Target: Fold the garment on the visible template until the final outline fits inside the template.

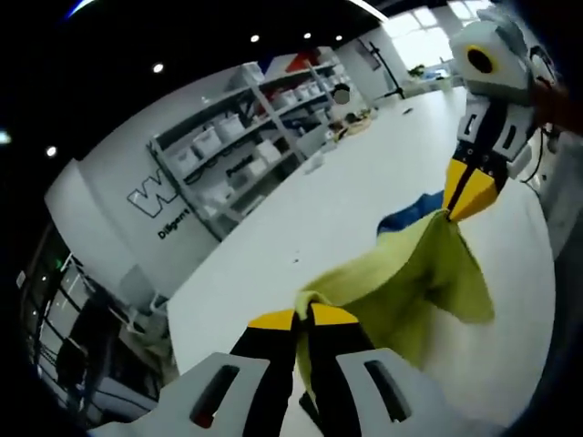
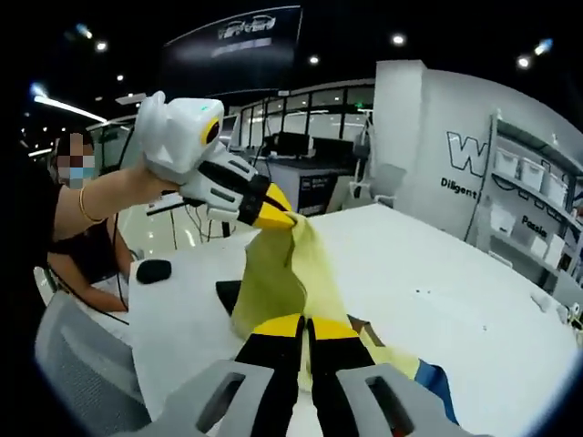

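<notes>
Holding: a yellow-green garment [image 1: 414, 273] is lifted off the white table [image 1: 319, 218], stretched between two grippers; a blue part [image 1: 410, 217] shows below or behind it, and whether that is the garment's other side or the template I cannot tell.
Left gripper [image 1: 305, 319]: jaws pressed together on one edge of the cloth, which bunches between the yellow tips.
Right gripper [image 2: 305, 326]: jaws likewise closed on the fabric, pinching the opposite edge; in the left gripper view it appears at upper right [image 1: 469, 196], tips clamped on the cloth's far corner.
Reason for the hold: gripping two edges and raising them apart probably lets the cloth hang flat so it can be laid down squarely or folded over itself.
Garment in right gripper view: it drapes from the other gripper [image 2: 278, 214] down toward this one, sagging in the middle [image 2: 287, 273].
Table clutter: a black computer mouse [image 2: 153, 270] lies near the table edge, apart from the cloth.
Background: shelving with white bins [image 1: 237, 137] stands against the wall.
Progress: folding seems unfinished, since the garment is airborne.
</notes>
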